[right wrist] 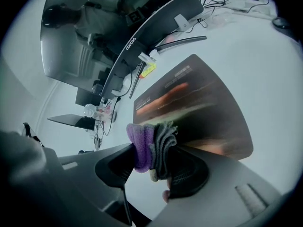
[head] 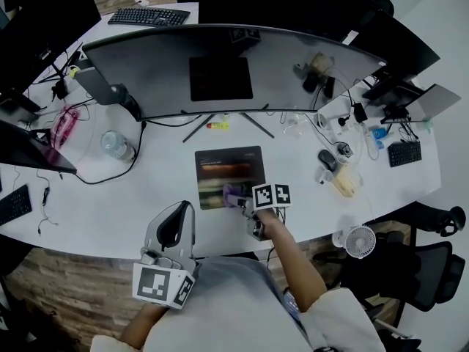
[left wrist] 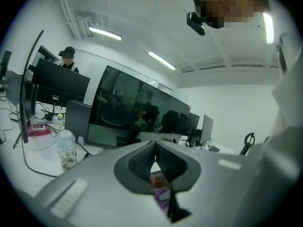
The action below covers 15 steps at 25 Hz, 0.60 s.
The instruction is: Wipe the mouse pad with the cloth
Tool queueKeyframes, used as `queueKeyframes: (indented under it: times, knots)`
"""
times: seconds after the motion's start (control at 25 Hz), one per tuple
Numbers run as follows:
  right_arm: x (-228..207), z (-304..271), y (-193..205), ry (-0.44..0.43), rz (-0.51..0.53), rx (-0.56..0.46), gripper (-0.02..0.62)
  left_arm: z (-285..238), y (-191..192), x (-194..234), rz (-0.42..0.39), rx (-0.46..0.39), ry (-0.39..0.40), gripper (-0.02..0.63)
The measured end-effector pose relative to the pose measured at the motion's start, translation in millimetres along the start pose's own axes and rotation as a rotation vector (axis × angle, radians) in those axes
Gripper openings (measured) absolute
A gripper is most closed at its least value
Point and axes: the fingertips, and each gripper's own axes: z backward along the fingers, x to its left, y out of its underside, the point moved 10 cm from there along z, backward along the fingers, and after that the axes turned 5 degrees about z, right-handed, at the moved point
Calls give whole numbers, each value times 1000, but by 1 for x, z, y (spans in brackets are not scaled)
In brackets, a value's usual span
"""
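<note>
A dark mouse pad (head: pixel 229 169) lies on the white desk in front of the curved monitor. A folded purple and grey cloth (head: pixel 234 194) rests on the pad's near edge, with my right gripper (head: pixel 246 202) shut on it. In the right gripper view the cloth (right wrist: pixel 152 144) bulges out between the two jaws, and the mouse pad (right wrist: pixel 199 105) stretches away beyond it. My left gripper (head: pixel 174 222) hovers over the desk's front edge, left of the pad, holding nothing. Seen from the left gripper view, the left gripper (left wrist: pixel 155 150) has its jaws meeting at the tips.
A wide curved monitor (head: pixel 220 64) stands behind the pad on a splayed stand. A water bottle (head: pixel 116 145) sits at the left, and a mouse (head: pixel 327 160) and a small fan (head: pixel 357 240) at the right. Cables, a pink item (head: pixel 62 123) and keyboards (head: pixel 149 16) lie further out.
</note>
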Motion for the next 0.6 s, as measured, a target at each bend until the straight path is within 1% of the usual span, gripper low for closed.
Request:
queueKeyframes:
  times: [0.6]
  knots:
    - [-30,27,-1,10,-24,-22,198,-5,8,-15,-21,22,7,0]
